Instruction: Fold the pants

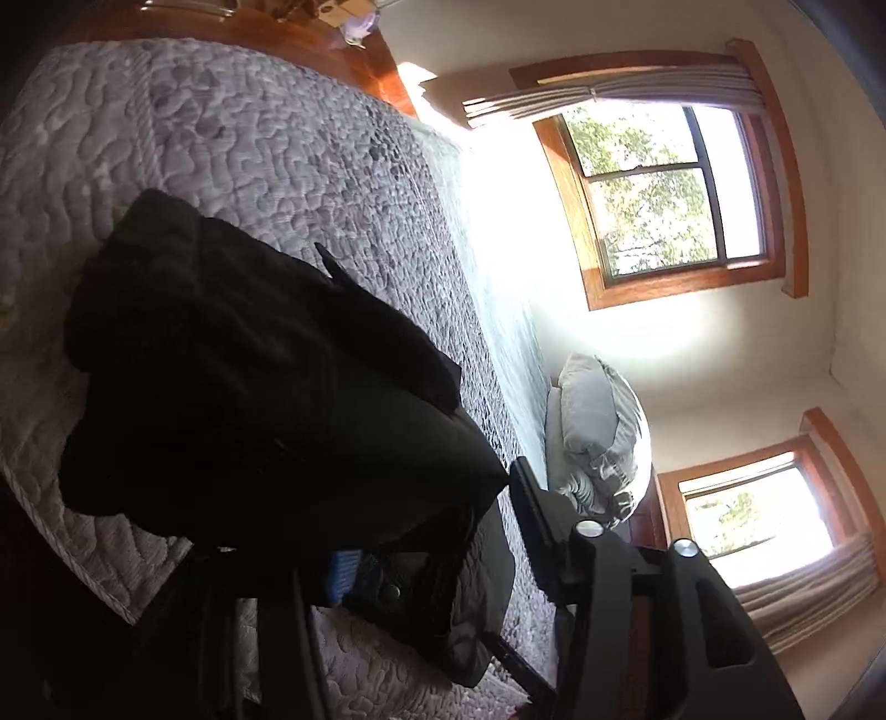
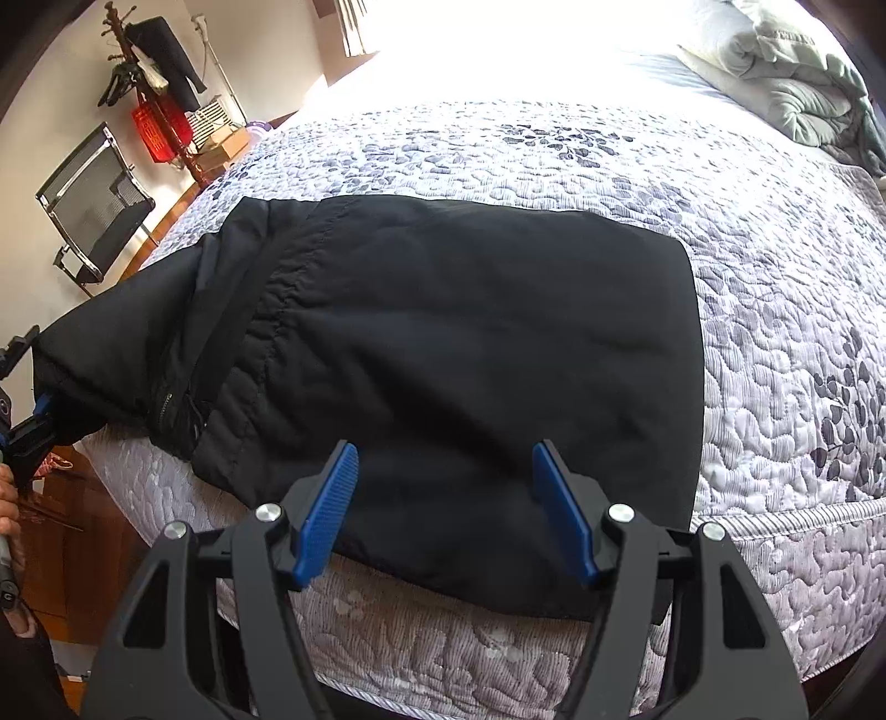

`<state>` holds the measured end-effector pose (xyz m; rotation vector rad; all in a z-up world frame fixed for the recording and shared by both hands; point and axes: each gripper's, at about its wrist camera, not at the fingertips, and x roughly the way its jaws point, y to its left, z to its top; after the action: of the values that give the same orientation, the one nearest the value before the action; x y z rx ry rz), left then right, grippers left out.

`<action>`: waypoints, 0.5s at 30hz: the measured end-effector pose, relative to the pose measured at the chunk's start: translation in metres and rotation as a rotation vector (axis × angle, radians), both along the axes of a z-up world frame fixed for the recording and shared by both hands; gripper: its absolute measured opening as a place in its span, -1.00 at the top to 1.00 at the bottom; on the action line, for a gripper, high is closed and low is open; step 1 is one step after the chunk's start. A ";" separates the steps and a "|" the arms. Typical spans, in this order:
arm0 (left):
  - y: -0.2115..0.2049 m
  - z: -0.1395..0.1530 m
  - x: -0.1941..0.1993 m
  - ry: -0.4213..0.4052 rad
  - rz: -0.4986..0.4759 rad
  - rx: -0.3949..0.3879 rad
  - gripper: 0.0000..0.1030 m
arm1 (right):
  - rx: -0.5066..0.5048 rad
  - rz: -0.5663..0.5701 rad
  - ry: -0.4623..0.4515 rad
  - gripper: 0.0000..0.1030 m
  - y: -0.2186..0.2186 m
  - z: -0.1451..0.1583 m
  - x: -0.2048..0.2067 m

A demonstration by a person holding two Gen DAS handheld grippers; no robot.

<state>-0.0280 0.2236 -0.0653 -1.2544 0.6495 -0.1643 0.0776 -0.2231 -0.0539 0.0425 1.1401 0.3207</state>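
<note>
The right gripper (image 2: 446,504) hangs with its blue pads (image 2: 326,512) spread wide and empty, poised just above the near edge of the black pants (image 2: 470,343), touching nothing. The left gripper (image 2: 33,387) has a bunched end of the pants between its jaws at the bed's left edge, though whether its pads still press the cloth cannot be told. The pants lie folded flat across the quilted bedspread (image 2: 775,310), pillows (image 2: 775,50) at the far end.
</note>
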 end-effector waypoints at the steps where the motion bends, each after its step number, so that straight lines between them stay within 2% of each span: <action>1: 0.005 -0.002 -0.002 0.019 0.020 -0.022 -0.16 | -0.005 0.002 -0.002 -0.27 0.001 0.000 0.000; 4: 0.012 -0.008 -0.007 0.044 0.055 -0.061 -0.27 | -0.003 0.001 0.005 -0.27 0.001 -0.002 0.001; 9: 0.020 -0.008 -0.001 0.084 0.101 -0.041 -0.30 | -0.010 0.009 0.011 -0.27 0.004 -0.006 -0.002; 15: 0.039 -0.016 0.015 0.205 0.194 -0.069 -0.44 | -0.012 0.017 0.018 -0.27 0.007 -0.009 -0.002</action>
<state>-0.0127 0.2625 -0.0809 -1.4044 0.6976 0.1050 0.0760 -0.2165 -0.0632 0.0252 1.1607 0.3288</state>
